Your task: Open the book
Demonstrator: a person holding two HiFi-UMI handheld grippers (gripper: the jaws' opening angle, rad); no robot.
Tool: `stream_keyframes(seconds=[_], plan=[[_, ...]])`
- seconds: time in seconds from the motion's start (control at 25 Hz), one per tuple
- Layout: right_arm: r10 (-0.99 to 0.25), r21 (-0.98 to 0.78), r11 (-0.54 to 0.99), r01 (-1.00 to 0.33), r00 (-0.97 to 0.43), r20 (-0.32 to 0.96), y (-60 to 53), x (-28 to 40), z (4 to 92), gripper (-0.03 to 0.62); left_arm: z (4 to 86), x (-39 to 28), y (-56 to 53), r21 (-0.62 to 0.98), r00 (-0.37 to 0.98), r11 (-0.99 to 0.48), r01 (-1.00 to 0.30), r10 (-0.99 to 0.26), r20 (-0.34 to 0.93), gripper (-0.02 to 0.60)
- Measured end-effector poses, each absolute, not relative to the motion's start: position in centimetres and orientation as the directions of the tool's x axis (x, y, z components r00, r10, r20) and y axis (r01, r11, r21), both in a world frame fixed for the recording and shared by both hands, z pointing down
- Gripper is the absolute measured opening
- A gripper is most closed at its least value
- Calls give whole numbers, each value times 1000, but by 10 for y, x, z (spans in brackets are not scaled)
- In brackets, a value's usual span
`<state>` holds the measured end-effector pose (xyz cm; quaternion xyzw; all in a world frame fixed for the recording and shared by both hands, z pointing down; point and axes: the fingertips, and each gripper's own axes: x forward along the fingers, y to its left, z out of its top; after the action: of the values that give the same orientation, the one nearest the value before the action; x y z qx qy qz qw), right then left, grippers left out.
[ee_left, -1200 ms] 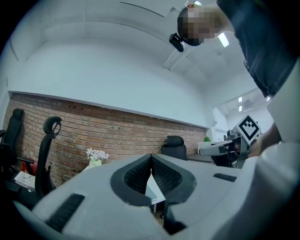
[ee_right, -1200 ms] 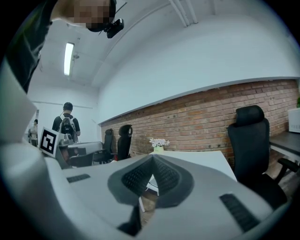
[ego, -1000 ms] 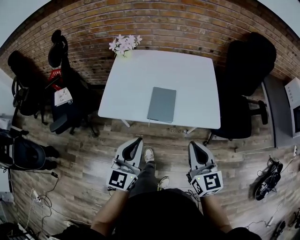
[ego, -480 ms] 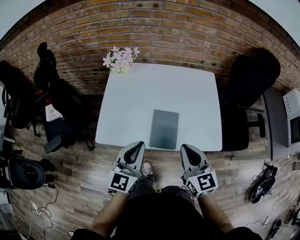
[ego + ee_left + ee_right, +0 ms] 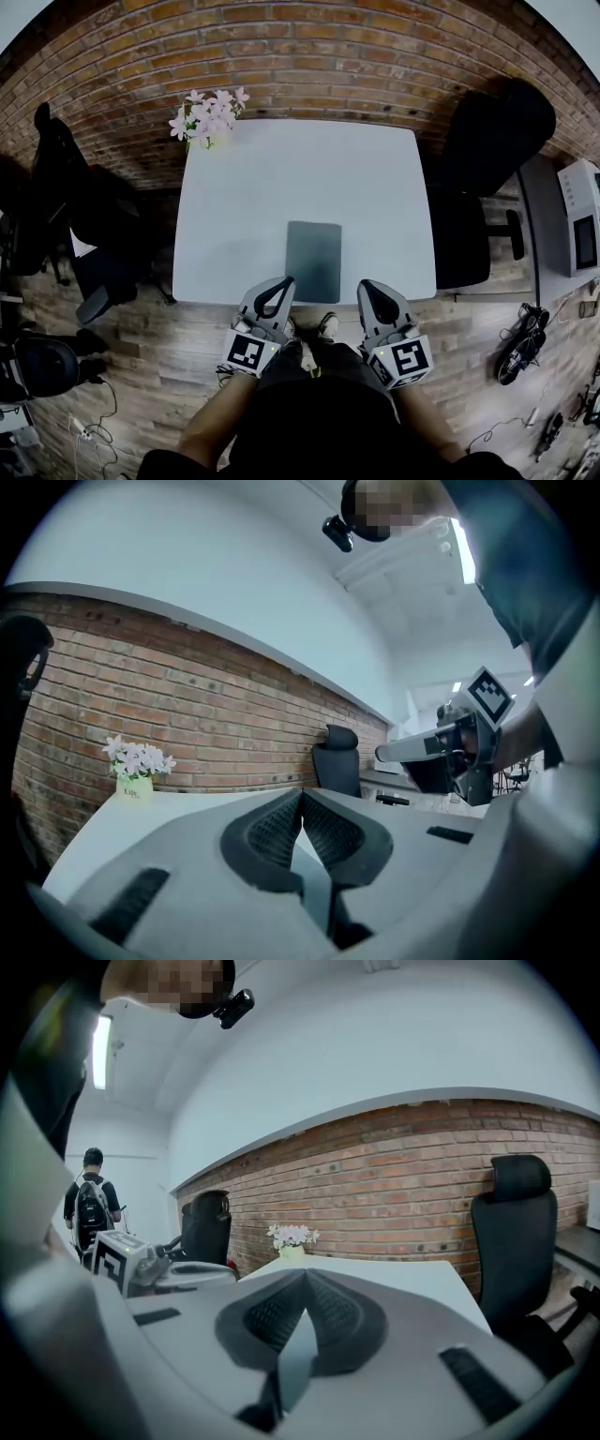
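Pink flowers [image 5: 208, 112] at far left corner of white table [image 5: 281, 178]; left gripper [image 5: 283, 282] at the table's near edge just left of the book, jaws closed tip to tip, nothing in them. Grey book [image 5: 313, 261] lies shut and flat on the table by its near edge, between the two grippers. Right gripper [image 5: 367, 285] near the book's right side, jaws also pressed together and empty; black chair [image 5: 487, 141] right of table.

The head view looks steeply down on the table [image 5: 300, 178]; both gripper views look across it.
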<state>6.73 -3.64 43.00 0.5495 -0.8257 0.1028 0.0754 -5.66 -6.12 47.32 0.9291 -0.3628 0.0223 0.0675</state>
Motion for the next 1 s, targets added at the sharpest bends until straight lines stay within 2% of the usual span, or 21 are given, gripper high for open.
stream_keyframes(seconds=[0.16, 0.48, 0.68, 0.8, 0.88, 1.0], plan=[[-889, -101, 375, -922, -388, 241, -43, 85, 433, 11, 497, -40, -69, 53, 720, -721, -691, -678, 147, 23], [-870, -117, 374, -920, -392, 300, -57, 108, 466, 11, 570, -1, -73, -42, 697, -756, -654, -622, 357, 31], [-858, -150, 369, -917, -398, 325, -56, 117, 482, 11, 611, 24, -55, -170, 722, -868, -467, -485, 494, 156], [-852, -165, 359, -919, -394, 345, -53, 124, 490, 11, 627, 34, -45, -216, 720, -910, -353, -412, 559, 187], [-849, -169, 351, -921, -389, 357, -52, 127, 497, 11, 630, 40, -45, -212, 716, -915, -343, -401, 571, 194], [-854, -169, 332, -928, -372, 365, -52, 132, 506, 11, 633, 48, -54, -169, 688, -894, -415, -430, 585, 208]])
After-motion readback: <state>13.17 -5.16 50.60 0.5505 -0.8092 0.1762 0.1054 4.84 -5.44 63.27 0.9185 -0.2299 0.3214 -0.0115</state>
